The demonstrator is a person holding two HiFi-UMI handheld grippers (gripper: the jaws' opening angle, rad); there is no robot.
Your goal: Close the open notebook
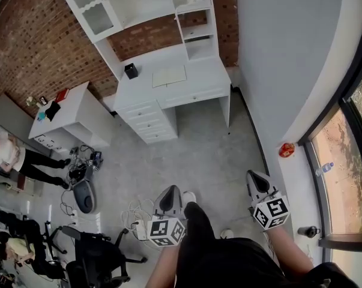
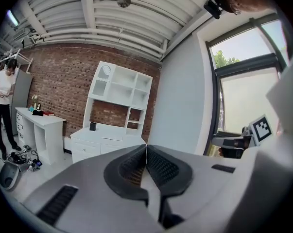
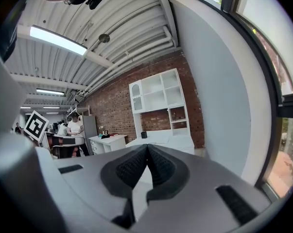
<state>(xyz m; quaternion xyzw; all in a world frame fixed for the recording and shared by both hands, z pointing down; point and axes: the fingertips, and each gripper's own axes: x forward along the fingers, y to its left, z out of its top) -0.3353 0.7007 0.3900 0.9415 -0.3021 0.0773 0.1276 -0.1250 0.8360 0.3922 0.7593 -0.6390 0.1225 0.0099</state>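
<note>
The notebook (image 1: pixel 169 76) is lying open at the middle of the desk (image 1: pixel 208 77) — nothing is done yet. The left gripper (image 1: pixel 170 191) and right gripper (image 1: pixel 256 177) are hovering far off — jaws pressed together, empty.

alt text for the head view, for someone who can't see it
Seen from above, a person holds the left gripper and right gripper, both shut and empty, over a grey floor, far from a white desk by a brick wall. An open notebook lies on the desk beside a small black container.
</note>
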